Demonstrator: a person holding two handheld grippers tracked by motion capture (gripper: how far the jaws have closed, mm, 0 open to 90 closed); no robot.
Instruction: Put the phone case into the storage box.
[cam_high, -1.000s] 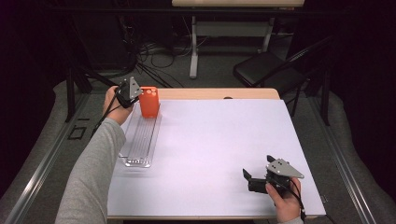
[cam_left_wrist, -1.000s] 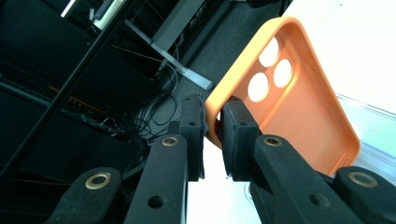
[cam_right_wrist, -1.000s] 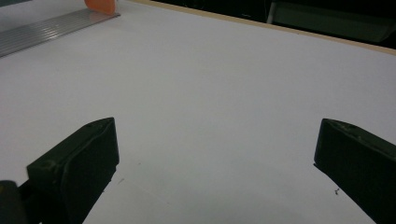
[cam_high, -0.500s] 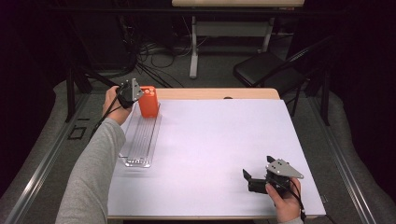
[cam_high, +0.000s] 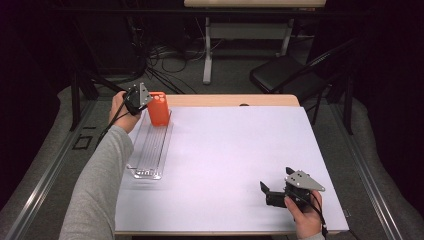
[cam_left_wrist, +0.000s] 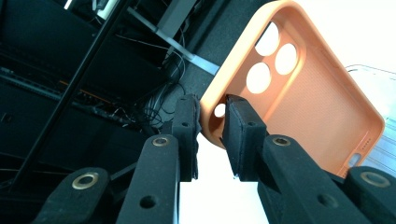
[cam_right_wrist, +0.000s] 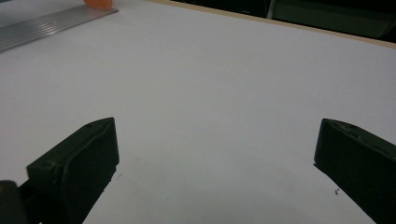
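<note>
Orange phone case (cam_left_wrist: 299, 93) pinched at its rim by left gripper (cam_left_wrist: 212, 126); right gripper (cam_right_wrist: 215, 158) gapes wide, holding nothing, over white table (cam_high: 235, 165).

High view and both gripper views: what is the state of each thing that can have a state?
Orange silicone phone case: upright, empty, its edge pinched.
Clear ribbed plastic tray: flat on the table, the case at its far end.
Left gripper: shut on the case.
Right gripper: open, holding nothing.
</note>
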